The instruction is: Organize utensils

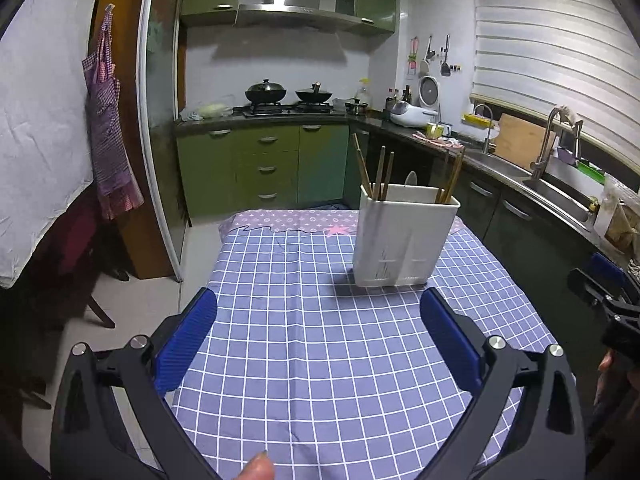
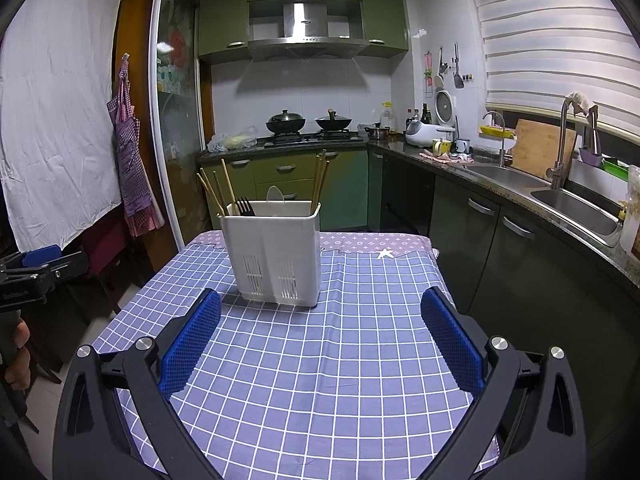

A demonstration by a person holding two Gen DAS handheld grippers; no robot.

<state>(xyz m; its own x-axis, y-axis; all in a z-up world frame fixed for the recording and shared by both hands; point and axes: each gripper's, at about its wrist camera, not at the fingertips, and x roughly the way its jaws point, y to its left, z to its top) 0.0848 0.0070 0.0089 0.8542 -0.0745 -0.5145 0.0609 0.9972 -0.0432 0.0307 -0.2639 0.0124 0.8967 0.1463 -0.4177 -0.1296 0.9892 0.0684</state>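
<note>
Both wrist views look forward, low over the blue checked tablecloth (image 1: 320, 340), toward the stove wall. Shared: the white plastic utensil caddy (image 1: 404, 236) (image 2: 276, 256), near, seen from opposite sides.

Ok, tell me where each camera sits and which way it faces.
Left wrist: on the left gripper, facing the holder ahead-right on the table; open fingers, a fingertip, and the right gripper at far right.
Right wrist: on the right gripper, facing the holder ahead-left; open fingers, the left gripper at far left.
Shared: holder, table, kitchen.
</note>
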